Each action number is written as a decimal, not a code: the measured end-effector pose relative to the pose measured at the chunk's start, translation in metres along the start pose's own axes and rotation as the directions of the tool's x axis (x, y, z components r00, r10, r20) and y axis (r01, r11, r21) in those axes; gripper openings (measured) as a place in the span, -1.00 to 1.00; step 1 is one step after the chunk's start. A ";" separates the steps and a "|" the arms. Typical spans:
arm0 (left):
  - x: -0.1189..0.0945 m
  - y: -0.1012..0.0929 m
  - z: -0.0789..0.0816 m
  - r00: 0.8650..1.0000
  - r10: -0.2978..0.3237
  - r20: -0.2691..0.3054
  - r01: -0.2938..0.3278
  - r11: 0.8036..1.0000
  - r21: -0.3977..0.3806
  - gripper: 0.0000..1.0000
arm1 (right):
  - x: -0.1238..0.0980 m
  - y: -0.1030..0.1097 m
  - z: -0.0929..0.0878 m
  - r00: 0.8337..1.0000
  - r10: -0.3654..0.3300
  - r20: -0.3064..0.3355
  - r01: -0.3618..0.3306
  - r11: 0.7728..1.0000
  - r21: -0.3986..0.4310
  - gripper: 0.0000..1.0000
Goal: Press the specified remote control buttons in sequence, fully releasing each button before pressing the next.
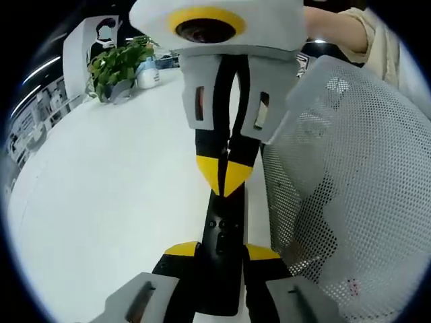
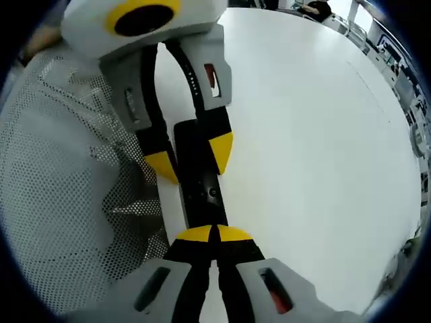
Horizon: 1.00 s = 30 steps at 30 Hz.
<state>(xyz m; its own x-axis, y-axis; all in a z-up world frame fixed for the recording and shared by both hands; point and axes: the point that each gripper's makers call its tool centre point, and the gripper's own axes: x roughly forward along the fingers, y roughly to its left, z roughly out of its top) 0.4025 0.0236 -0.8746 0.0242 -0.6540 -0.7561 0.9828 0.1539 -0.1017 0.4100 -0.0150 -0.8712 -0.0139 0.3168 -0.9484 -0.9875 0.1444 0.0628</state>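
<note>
A slim black remote control (image 1: pixel 225 229) lies lengthwise between my left gripper's (image 1: pixel 222 251) yellow-tipped jaws, which are shut on its sides above the white table (image 1: pixel 101 188). My right gripper (image 1: pixel 225 180) comes down from the top of the left gripper view, jaws shut, its joined yellow tips resting on the remote's face. In the right gripper view, the right gripper (image 2: pixel 213 233) is shut with its tips against the near end of the remote (image 2: pixel 202 188). The left gripper (image 2: pixel 192 158) clamps the remote from the far side.
A white mesh chair back (image 1: pixel 350 202) stands close beside the remote, also at the left in the right gripper view (image 2: pixel 60 202). A potted plant (image 1: pixel 118 67) and a white bottle (image 1: pixel 147 73) sit at the table's far end. A person's arm (image 1: pixel 337 30) reaches in.
</note>
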 end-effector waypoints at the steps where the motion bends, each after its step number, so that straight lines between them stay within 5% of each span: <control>1: 0.000 0.000 0.000 1.000 0.003 -0.003 -0.003 1.000 0.003 -0.51 | 0.000 0.000 0.000 1.000 -0.015 0.015 0.015 1.000 -0.003 -1.00; 7: 0.000 0.000 0.000 1.000 0.007 -0.015 -0.007 1.000 0.007 -0.51 | -0.002 0.001 0.001 0.986 -0.129 0.103 0.126 0.992 0.032 -1.00; 14: 0.000 0.000 0.000 1.000 0.004 -0.022 -0.005 1.000 -0.008 -0.51 | -0.003 -0.001 0.000 0.981 -0.144 0.131 0.129 0.985 0.117 -1.00; 27: 0.001 -0.001 0.001 0.999 0.004 -0.032 -0.004 1.000 -0.007 -0.51 | -0.003 0.012 -0.001 0.983 -0.137 0.121 0.139 0.990 -0.012 -1.00; 30: 0.001 -0.001 0.001 0.999 0.005 -0.038 -0.005 1.000 0.001 -0.51 | -0.003 0.012 0.000 0.983 -0.146 0.115 0.157 0.983 -0.094 -1.00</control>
<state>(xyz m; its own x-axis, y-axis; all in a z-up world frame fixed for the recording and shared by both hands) 0.4020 0.0227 -0.8746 0.0222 -0.6249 -0.7804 0.9829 0.1562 -0.0971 0.3986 -0.0141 -0.8680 0.1487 0.3977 -0.9054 -0.9877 0.1041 -0.1165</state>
